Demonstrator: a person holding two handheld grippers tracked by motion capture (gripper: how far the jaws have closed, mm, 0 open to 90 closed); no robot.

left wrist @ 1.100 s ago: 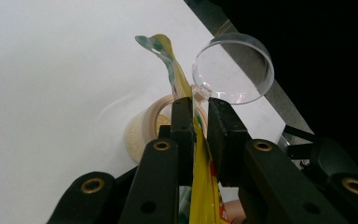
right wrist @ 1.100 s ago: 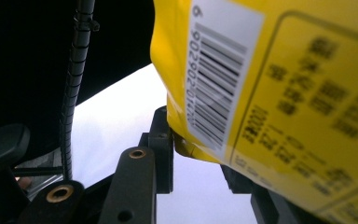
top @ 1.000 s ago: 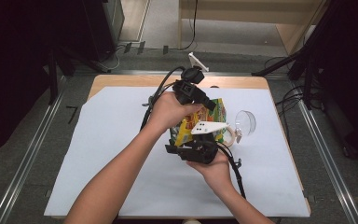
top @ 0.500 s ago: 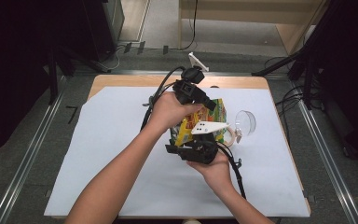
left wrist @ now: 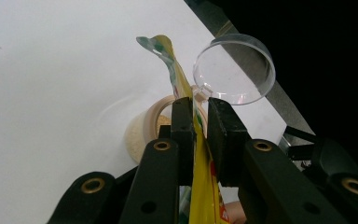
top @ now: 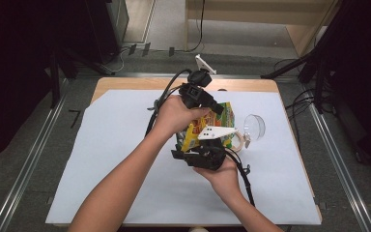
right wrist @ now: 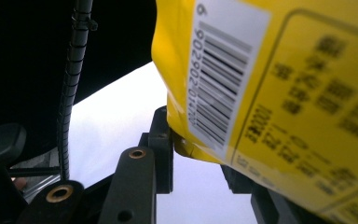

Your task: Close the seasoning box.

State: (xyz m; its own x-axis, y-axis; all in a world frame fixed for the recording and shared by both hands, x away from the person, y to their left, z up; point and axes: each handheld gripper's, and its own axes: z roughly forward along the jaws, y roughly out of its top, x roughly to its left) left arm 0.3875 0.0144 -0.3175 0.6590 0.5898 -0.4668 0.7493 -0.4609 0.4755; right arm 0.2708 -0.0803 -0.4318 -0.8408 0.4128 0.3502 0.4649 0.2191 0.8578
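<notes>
You held a yellow snack bag above the middle of the white sheet, one gripper on each end. Your left gripper sat at the bag's 11 o'clock. In the left gripper view its jaws were nearly closed, clamping the thin bag edge between the pads, and the bag's crumpled top rose toward 12 o'clock. Your right gripper stood at the bag's 6 o'clock. In the right gripper view the barcode face of the bag sat between its jaws, partly open around the bag's lower corner; I could not tell whether both pads pressed. A clear cup lay at the bag's 3 o'clock, and a tape roll lay just beside it.
</notes>
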